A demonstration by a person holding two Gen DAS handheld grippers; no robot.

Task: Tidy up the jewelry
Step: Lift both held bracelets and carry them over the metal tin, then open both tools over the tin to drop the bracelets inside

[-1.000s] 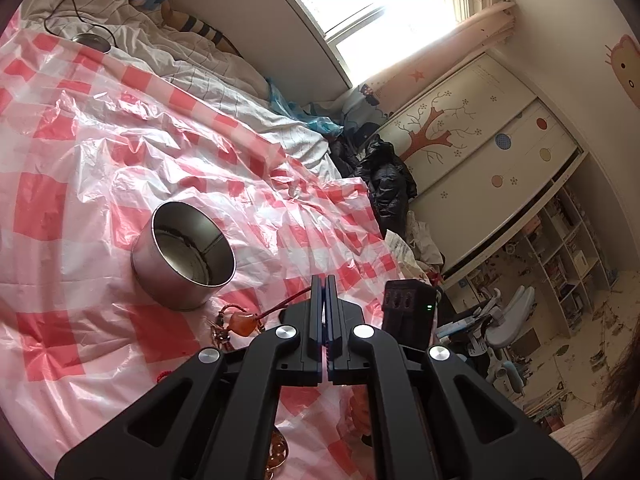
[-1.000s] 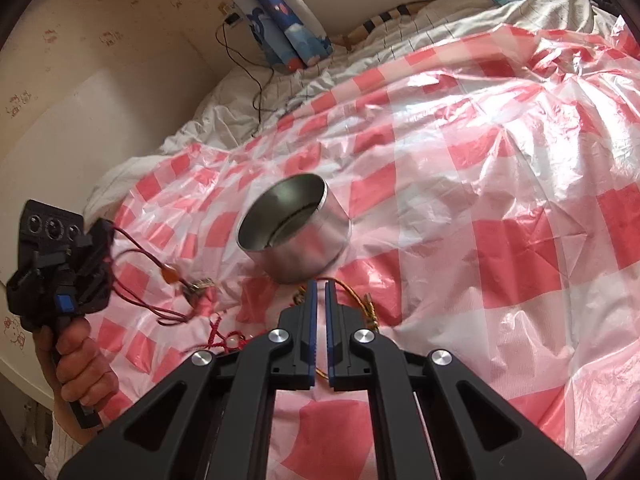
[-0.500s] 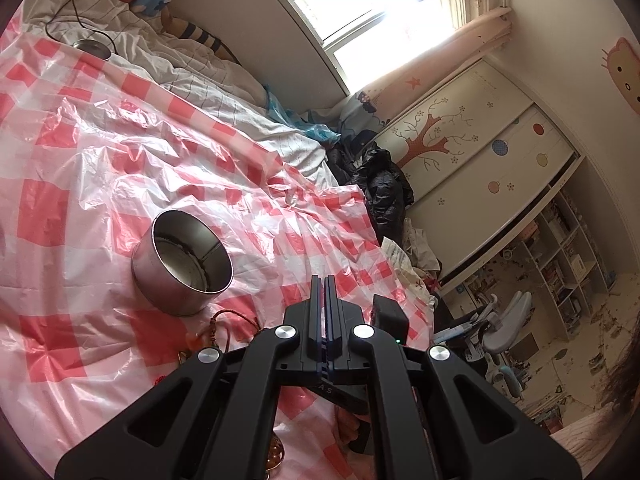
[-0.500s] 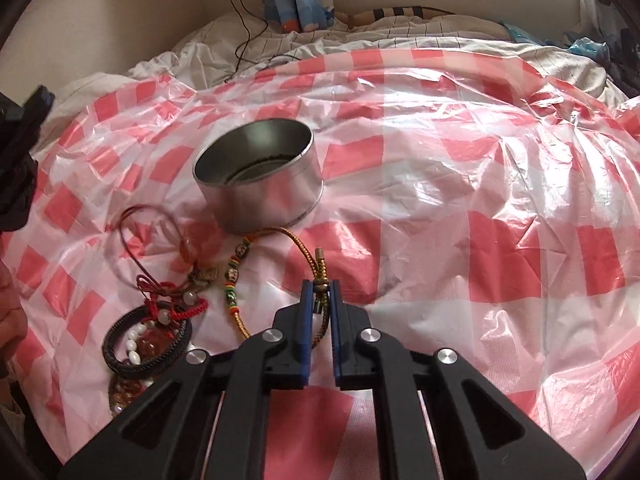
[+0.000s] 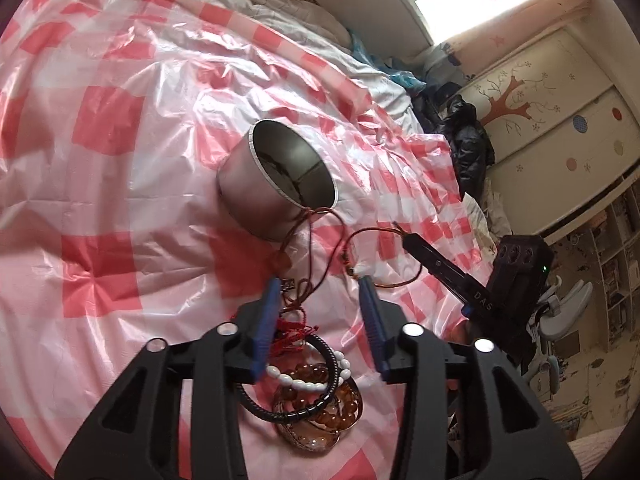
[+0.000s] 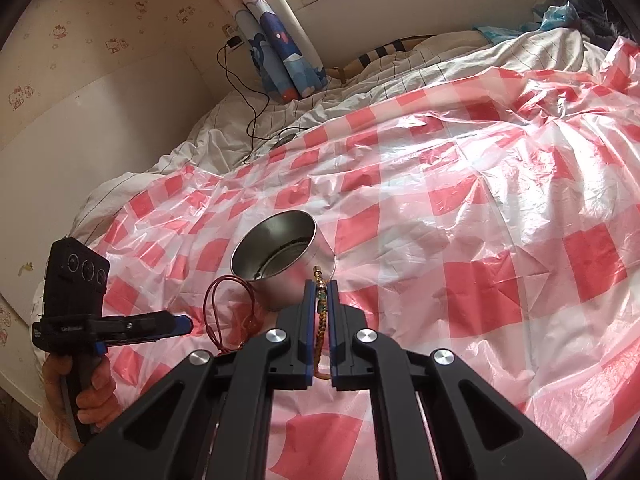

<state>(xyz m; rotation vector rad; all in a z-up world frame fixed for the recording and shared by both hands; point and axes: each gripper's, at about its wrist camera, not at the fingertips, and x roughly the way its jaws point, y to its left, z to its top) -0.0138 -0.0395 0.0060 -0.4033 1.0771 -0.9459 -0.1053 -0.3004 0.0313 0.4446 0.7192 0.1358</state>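
A round metal tin (image 5: pixel 276 184) stands open on the red-checked plastic sheet (image 5: pixel 100 120); it also shows in the right wrist view (image 6: pixel 280 256). My left gripper (image 5: pixel 320 286) is open above a pile of jewelry: a red cord necklace (image 5: pixel 308 240), a black bracelet (image 5: pixel 288 408), a white bead bracelet (image 5: pixel 304 380) and amber beads (image 5: pixel 336 404). My right gripper (image 6: pixel 320 292) is shut on a braided gold-brown cord bracelet (image 6: pixel 320 320), held just in front of the tin. The right gripper also shows in the left wrist view (image 5: pixel 412 240), holding the cord.
The sheet covers a bed with white striped bedding (image 6: pixel 400 76). A black cable (image 6: pixel 248 92) runs from a wall charger. A wardrobe (image 5: pixel 560 112) and dark clothes (image 5: pixel 468 140) stand beyond the bed edge. My left gripper shows in the right wrist view (image 6: pixel 176 326).
My left gripper has opened and dropped toward the jewelry pile. My right gripper has closed on the braided cord bracelet and lifted it off the sheet toward the tin.
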